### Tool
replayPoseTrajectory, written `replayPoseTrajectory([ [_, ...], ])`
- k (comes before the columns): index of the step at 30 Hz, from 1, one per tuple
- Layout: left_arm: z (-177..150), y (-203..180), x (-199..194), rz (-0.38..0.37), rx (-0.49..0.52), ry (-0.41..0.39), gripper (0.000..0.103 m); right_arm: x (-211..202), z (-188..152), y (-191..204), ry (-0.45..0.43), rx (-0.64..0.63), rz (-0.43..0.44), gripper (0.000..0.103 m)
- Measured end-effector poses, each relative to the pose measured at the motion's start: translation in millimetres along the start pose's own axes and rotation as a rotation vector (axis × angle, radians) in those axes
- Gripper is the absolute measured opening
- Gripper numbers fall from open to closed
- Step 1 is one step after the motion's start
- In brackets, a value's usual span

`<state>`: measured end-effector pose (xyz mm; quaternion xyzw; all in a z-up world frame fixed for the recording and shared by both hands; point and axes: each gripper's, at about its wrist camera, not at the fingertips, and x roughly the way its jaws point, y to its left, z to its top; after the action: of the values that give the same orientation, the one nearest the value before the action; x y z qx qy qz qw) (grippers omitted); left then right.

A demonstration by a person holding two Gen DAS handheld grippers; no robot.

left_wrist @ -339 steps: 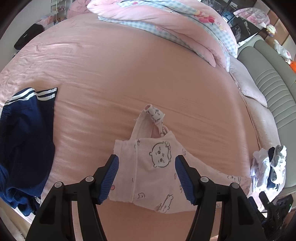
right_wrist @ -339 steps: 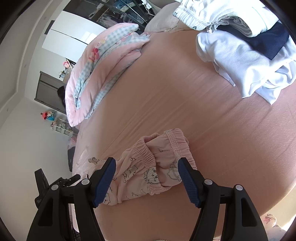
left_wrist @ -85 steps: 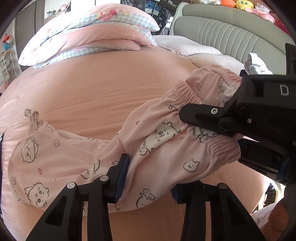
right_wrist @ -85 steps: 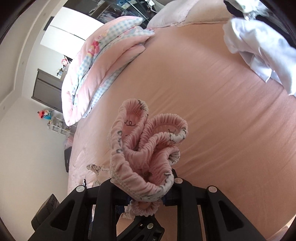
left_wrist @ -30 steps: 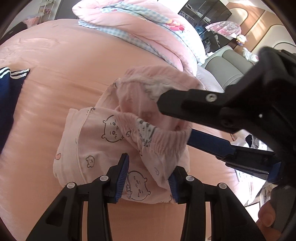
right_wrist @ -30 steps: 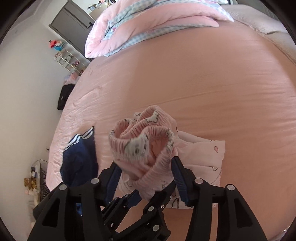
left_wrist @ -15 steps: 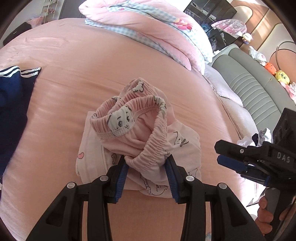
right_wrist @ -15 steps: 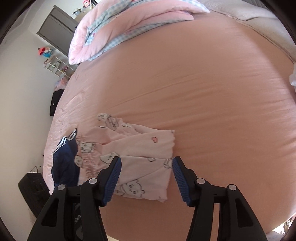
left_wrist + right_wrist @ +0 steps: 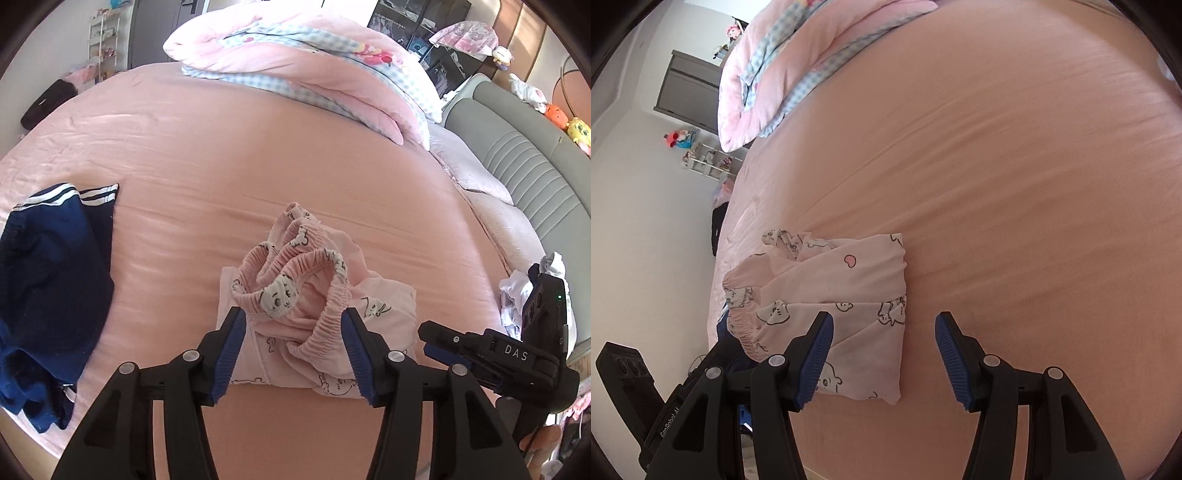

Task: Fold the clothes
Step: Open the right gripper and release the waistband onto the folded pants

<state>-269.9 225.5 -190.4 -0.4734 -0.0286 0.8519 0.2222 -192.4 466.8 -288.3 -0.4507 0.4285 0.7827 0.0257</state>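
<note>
Left gripper (image 9: 293, 350) jaws apart, ribbed blue pads straddling the near edge of the pants (image 9: 306, 295), nothing clamped. Pants: soft pink knit, cartoon bear print, folded into a rough rectangle on the sheet (image 9: 258, 166); ruched elastic waistband bunched loose on top. Right gripper (image 9: 884, 354) also spread wide, empty, hovering low over the sheet with its left pad over the fold's near edge. "DAS" reads on the right gripper's body in the left view; "GenRobot.AI" on the left's in the right view. Left of the pants: crumpled navy garment (image 9: 48, 277), white stripes. Far: puffy pink and blue-check duvet (image 9: 314, 62), ribbed grey headboard (image 9: 535, 166).
</note>
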Motion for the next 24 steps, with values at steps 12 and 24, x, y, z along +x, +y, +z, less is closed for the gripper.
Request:
replayPoseTrajectory([
  [12, 7.9, -22.7, 13.2, 0.071, 0.106, 0.061, 0.051, 9.4, 4.3, -14.6, -0.008, 0.109, 0.085, 0.07],
  [24, 17.4, -3.7, 33.8, 0.175, 0.094, 0.098, 0.051, 11.4, 4.7, -2.5, -0.052, 0.025, 0.016, 0.07],
])
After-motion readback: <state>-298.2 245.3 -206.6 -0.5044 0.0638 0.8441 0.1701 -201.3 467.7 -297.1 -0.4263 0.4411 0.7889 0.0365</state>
